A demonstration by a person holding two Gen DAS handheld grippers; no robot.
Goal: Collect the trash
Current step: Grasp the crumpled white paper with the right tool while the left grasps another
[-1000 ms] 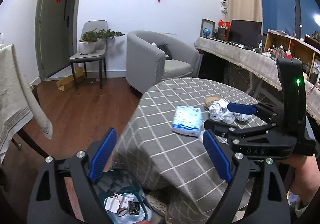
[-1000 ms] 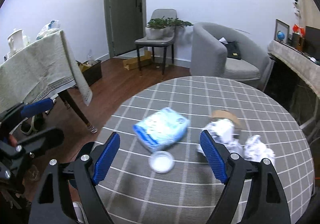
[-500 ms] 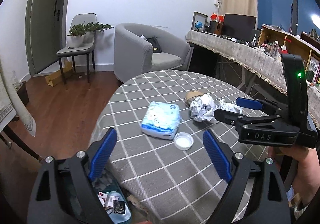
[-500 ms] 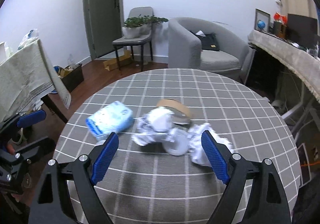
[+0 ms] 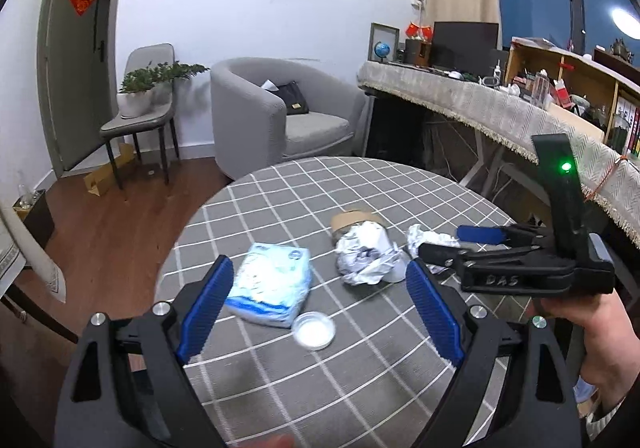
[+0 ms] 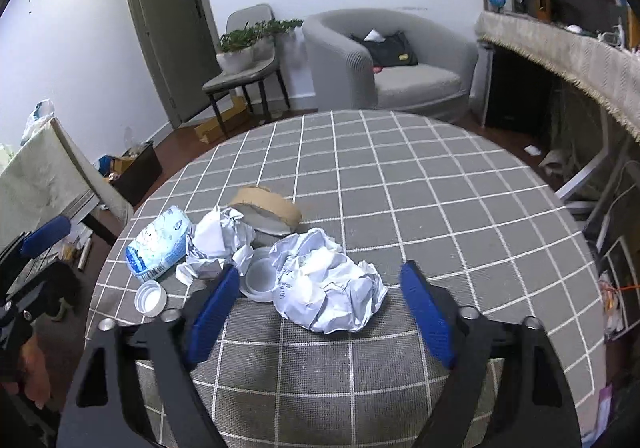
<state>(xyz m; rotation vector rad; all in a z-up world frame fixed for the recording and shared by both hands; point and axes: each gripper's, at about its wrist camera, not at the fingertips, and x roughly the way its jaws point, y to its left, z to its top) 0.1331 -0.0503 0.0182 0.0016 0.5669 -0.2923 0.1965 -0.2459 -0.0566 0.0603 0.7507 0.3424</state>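
1. My right gripper [image 6: 316,308] has its fingers spread wide and holds nothing. The nearer crumpled paper ball [image 6: 330,284] sits between them on the bench [image 6: 440,200], just ahead of the pads. If I close from here, I judge the left finger could catch the white plastic cup [image 6: 260,278], which touches the ball on that side, and drag it along or pinch it against the paper.

2. The paper is loose and springy. A grip on its outer folds alone may pull one flap and leave the rest behind, or let it slip out on the lift.

3. The second paper ball [image 6: 218,244] lies against the cup and near the roll of brown tape [image 6: 266,210]. Pushing forward as I close could shove the whole cluster across the cloth rather than trap anything.

4. My left gripper [image 5: 316,302] is also wide open and empty, hanging over the near side of the bench with the tissue pack [image 5: 272,288] and the small white lid [image 5: 313,329] between its fingers. The lid is low and flat; I expect the pads would skate over it or flick it off the edge.

5. The two grippers are close together over the same cluster. If both go in at once they may knock each other.

6. The checked cloth could bunch under a low finger and shift everything.
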